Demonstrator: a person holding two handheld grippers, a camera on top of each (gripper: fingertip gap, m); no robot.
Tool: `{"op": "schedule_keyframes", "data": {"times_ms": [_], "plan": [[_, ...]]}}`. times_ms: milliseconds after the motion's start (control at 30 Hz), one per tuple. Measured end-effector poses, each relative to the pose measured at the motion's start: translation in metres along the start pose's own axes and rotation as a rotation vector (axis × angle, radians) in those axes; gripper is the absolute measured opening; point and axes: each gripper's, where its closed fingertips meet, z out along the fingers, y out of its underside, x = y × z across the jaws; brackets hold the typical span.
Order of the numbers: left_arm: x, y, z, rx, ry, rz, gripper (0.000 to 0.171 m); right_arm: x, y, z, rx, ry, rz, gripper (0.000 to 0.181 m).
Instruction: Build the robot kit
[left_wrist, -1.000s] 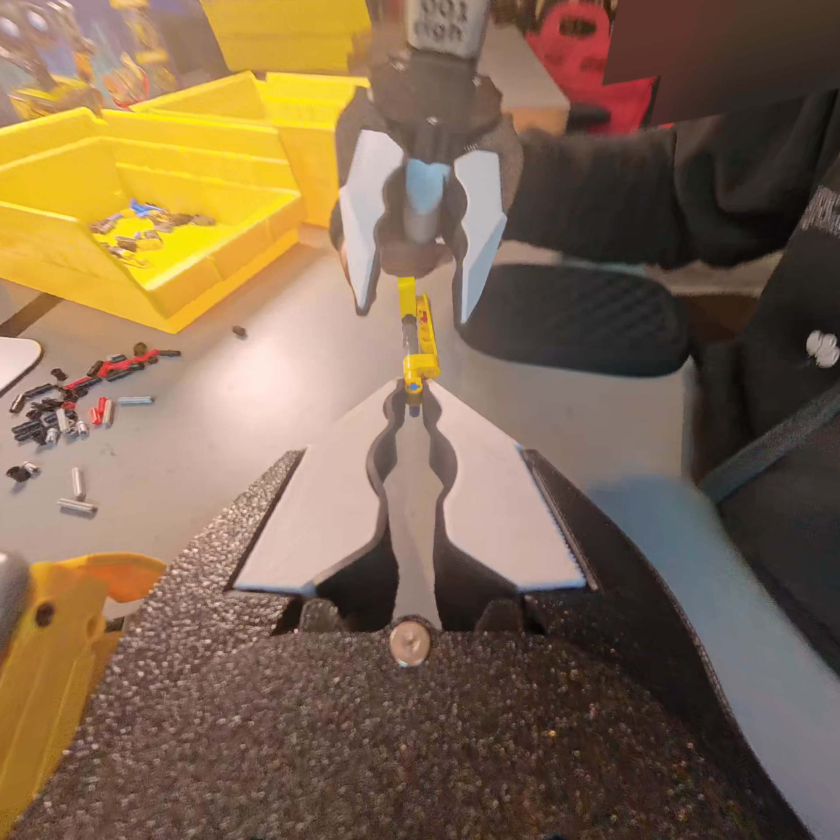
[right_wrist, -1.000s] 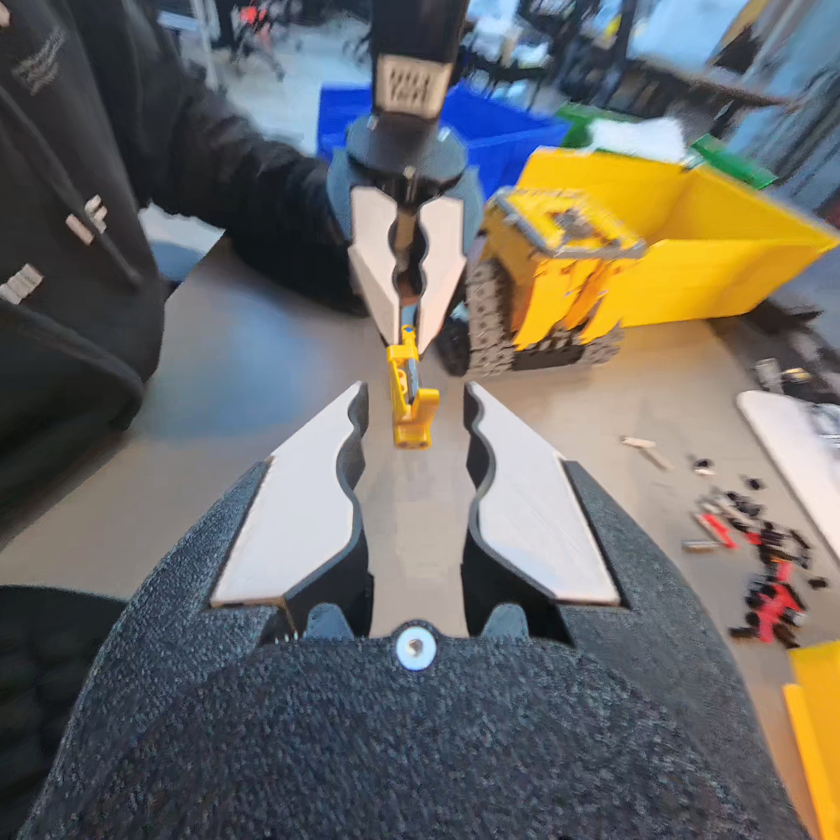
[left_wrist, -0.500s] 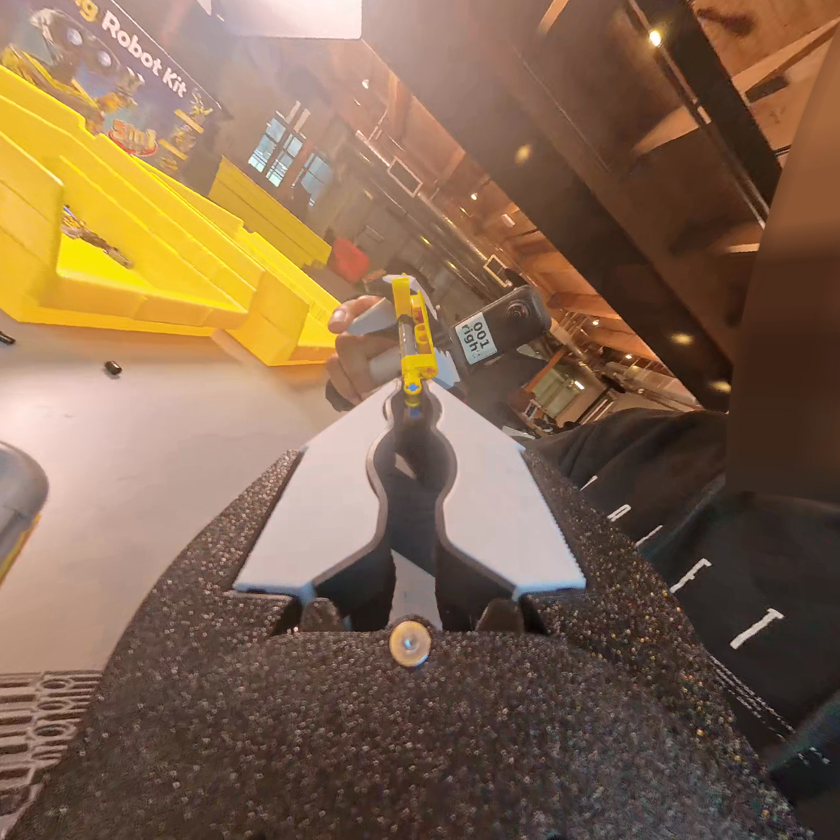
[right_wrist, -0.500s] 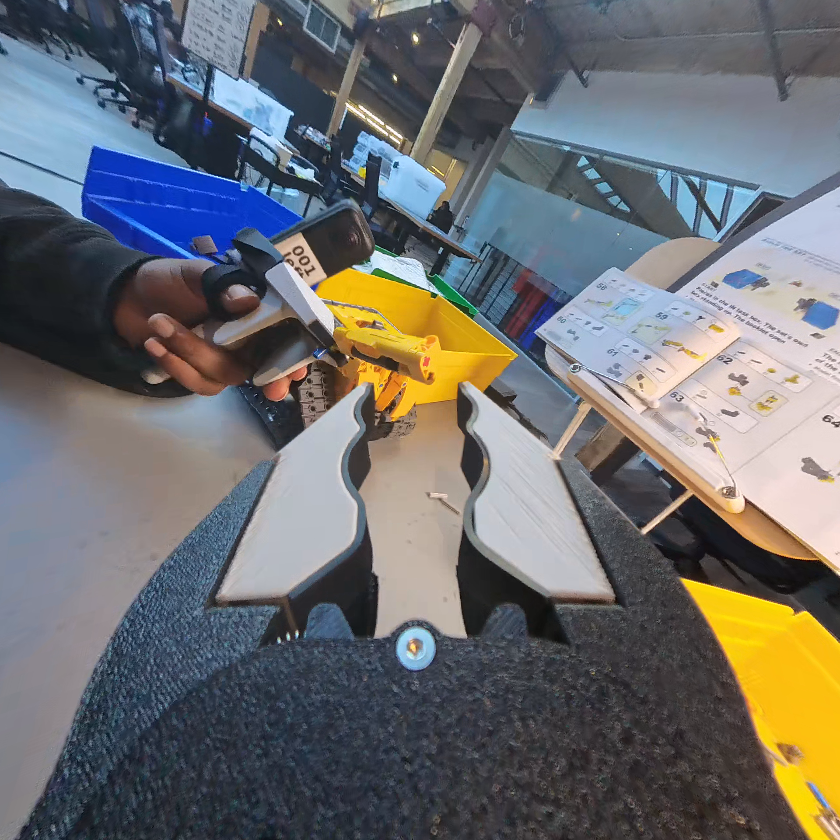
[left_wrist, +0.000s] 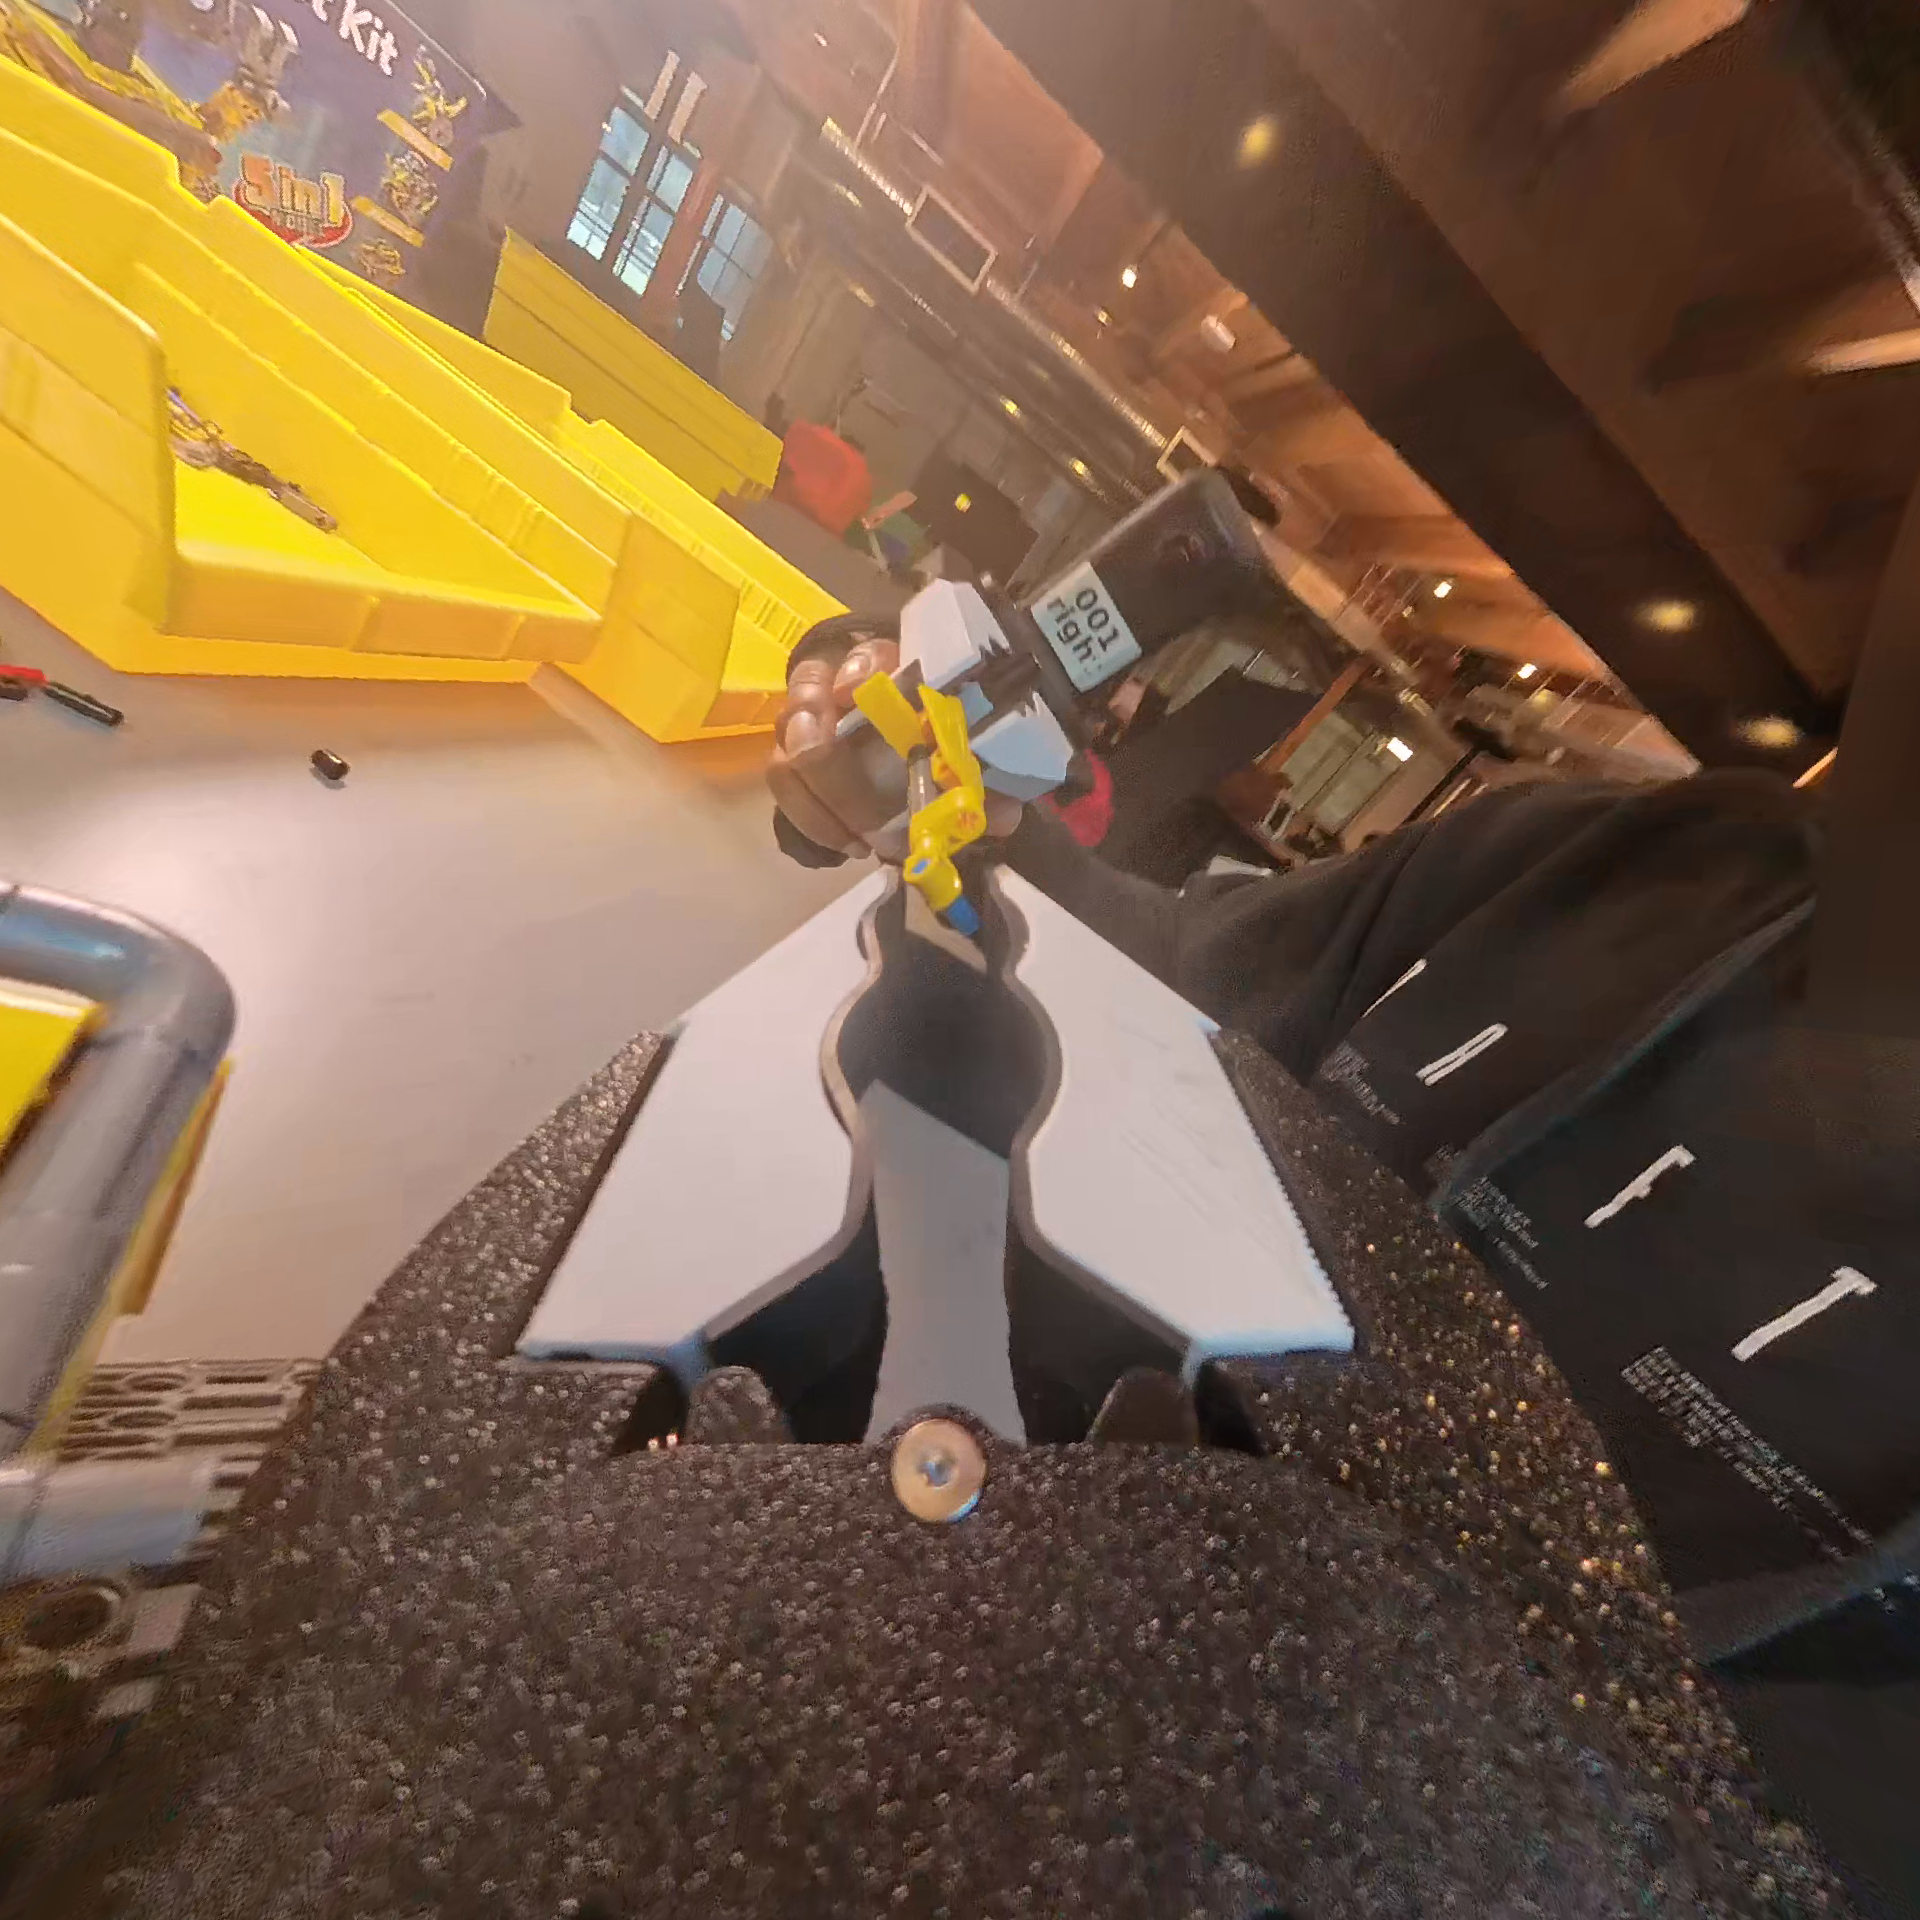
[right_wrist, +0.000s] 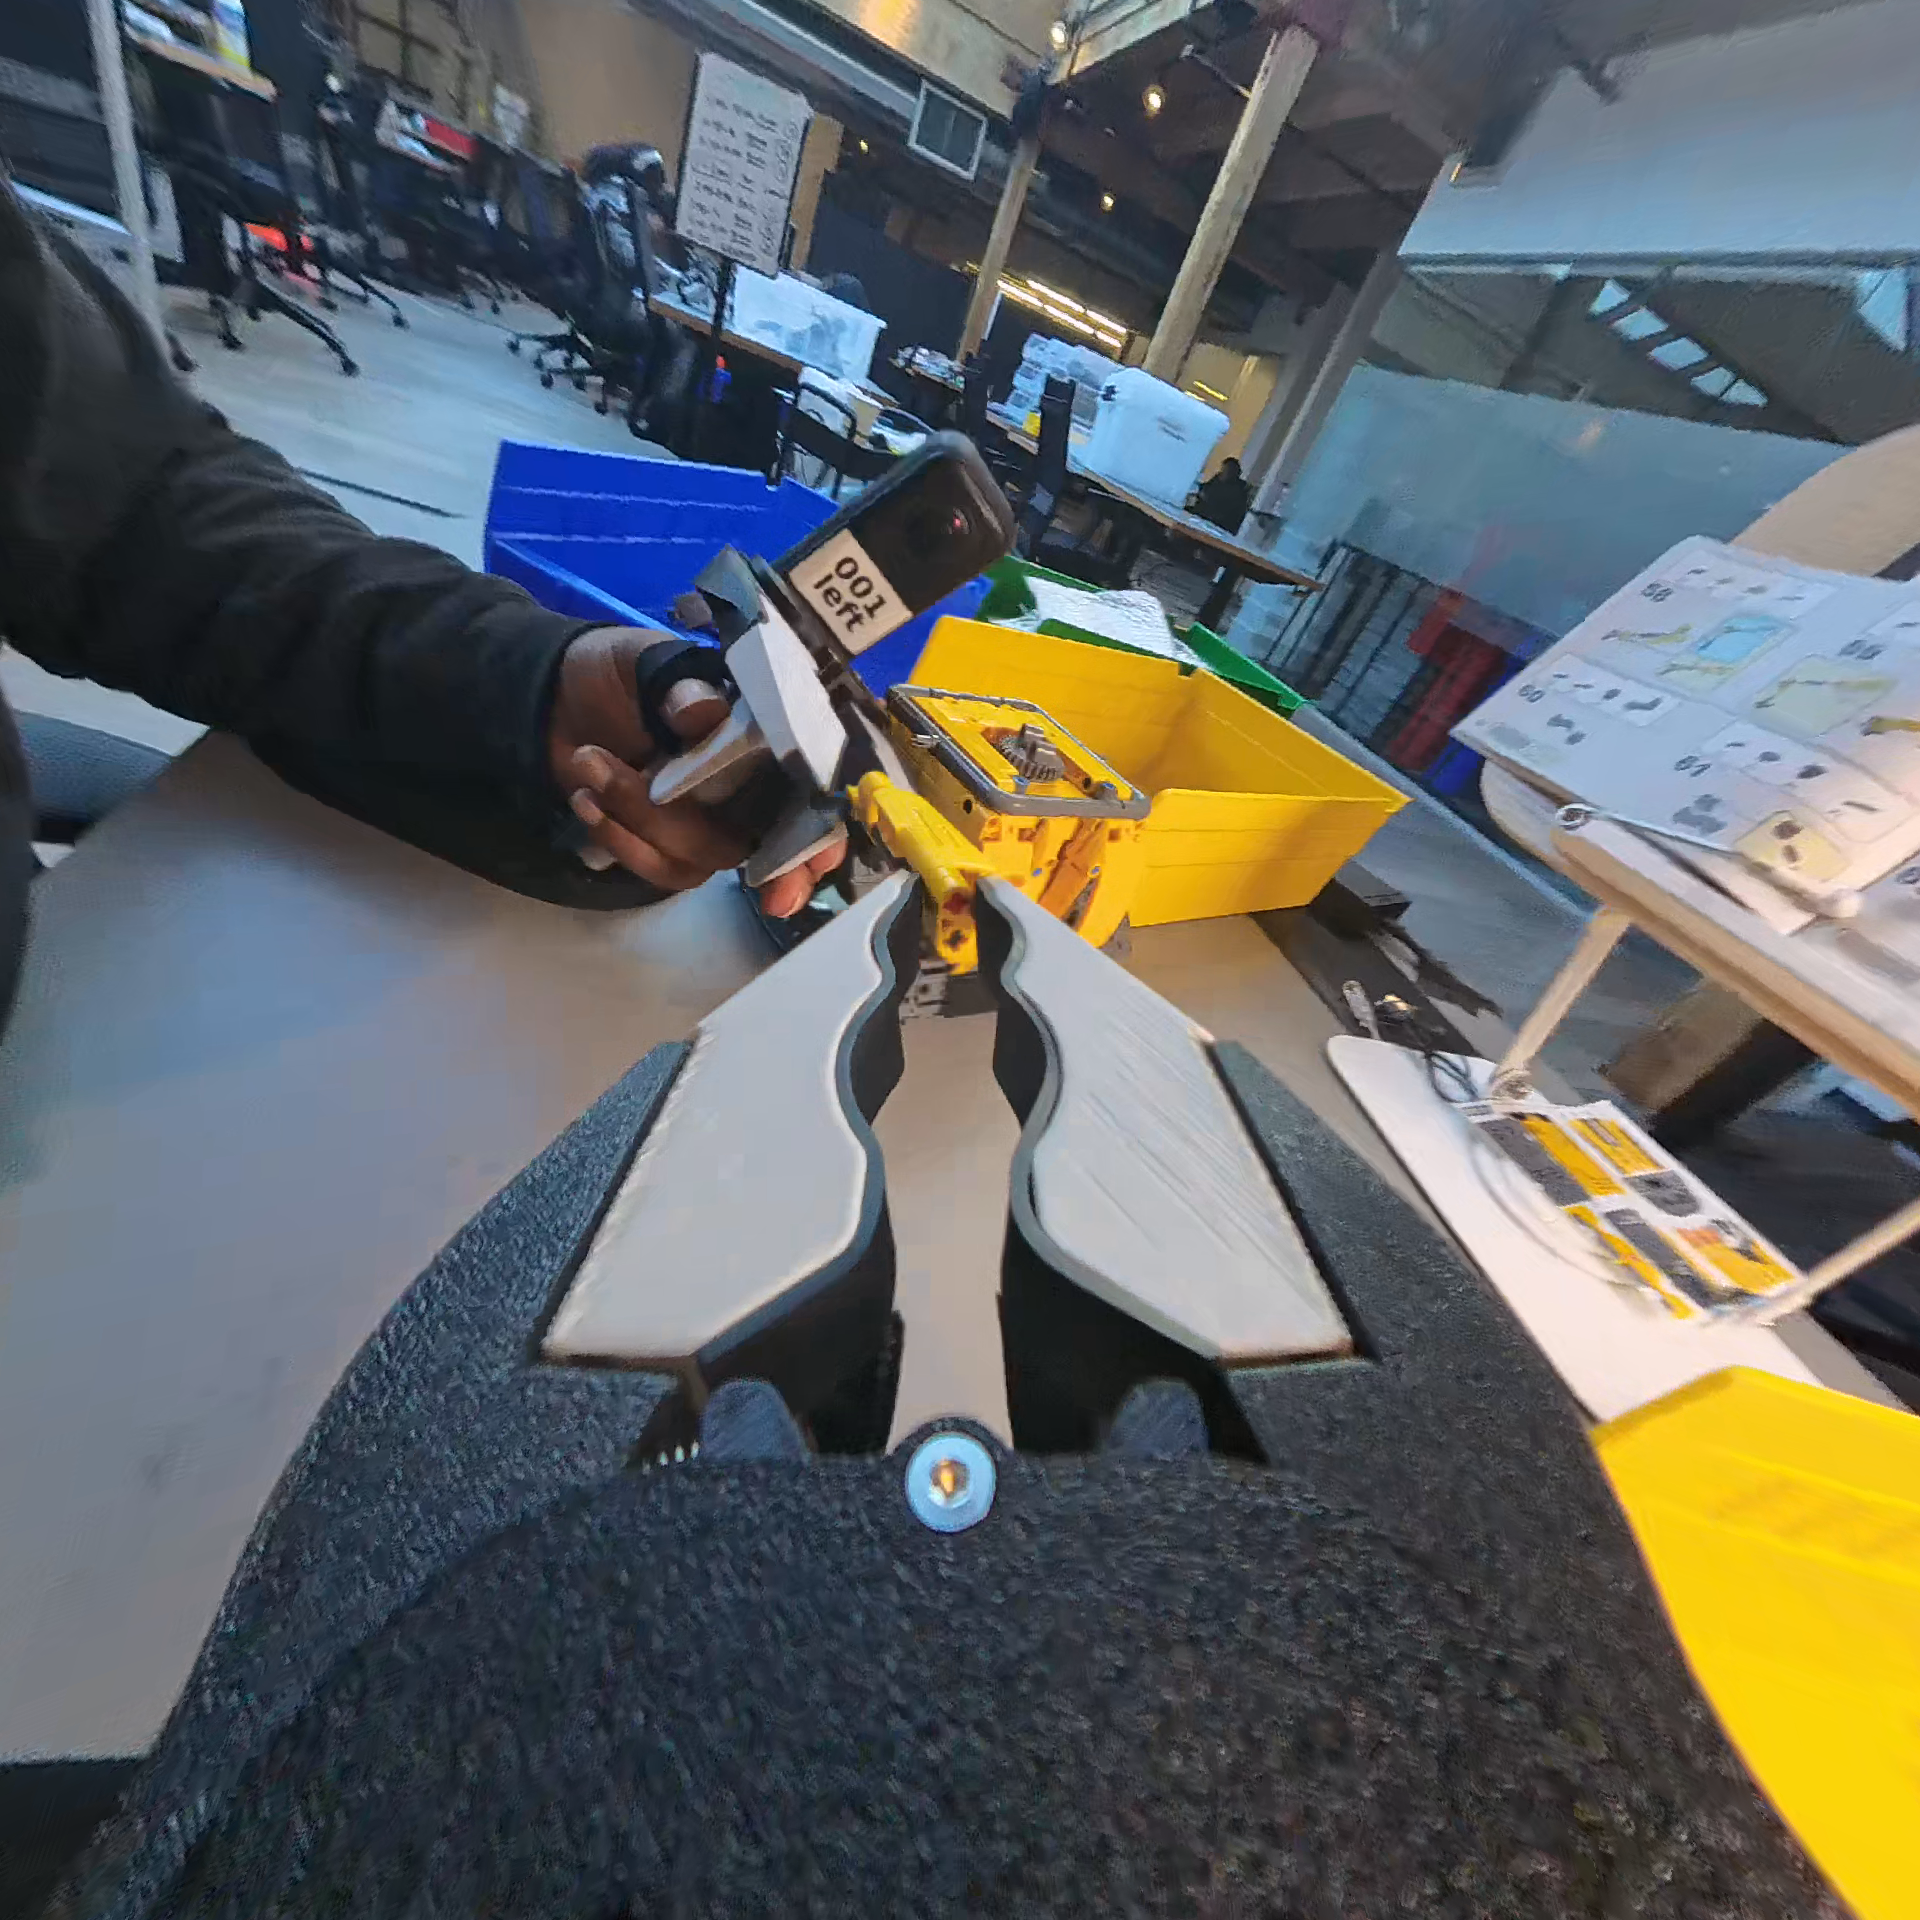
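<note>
Both of your tools pinch one small yellow plastic brick assembly with a grey axle, each at an opposite end, so it hangs above the grey table rather than resting on it. Your left tool presses its tips onto the blue-tipped end; your right tool closes on the yellow block end. Held this way, neither end can twist freely.

Just beyond the right tool stands a yellow tracked brick vehicle, then a yellow plastic bin whose contents you cannot see. Left of the left tool, an open yellow bin holds a few small loose parts.
</note>
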Motion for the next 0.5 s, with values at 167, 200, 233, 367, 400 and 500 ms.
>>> {"op": "schedule_keyframes", "data": {"times_ms": [167,200,233,367,400,500], "plan": [[0.004,0.007,-0.003,-0.083,-0.059,0.189,0.02,-0.004,0.004,0.002,0.05,-0.073,0.145,0.009],[0.003,0.008,-0.003,-0.093,-0.07,0.221,0.023,-0.003,0.005,0.002,0.06,-0.081,0.173,0.009],[0.004,0.01,-0.002,-0.103,-0.08,0.255,0.026,-0.002,0.005,0.001,0.068,-0.087,0.198,0.009],[0.002,0.014,0.001,-0.135,-0.157,0.417,0.03,-0.002,0.005,0.0,0.099,-0.113,0.286,0.009],[-0.001,0.016,0.001,-0.149,-0.188,0.463,0.026,-0.003,0.006,0.0,0.1,-0.119,0.291,0.008],[-0.008,0.019,0.0,-0.199,-0.27,0.573,0.0,-0.006,0.004,0.001,0.11,-0.141,0.301,0.009]]}}
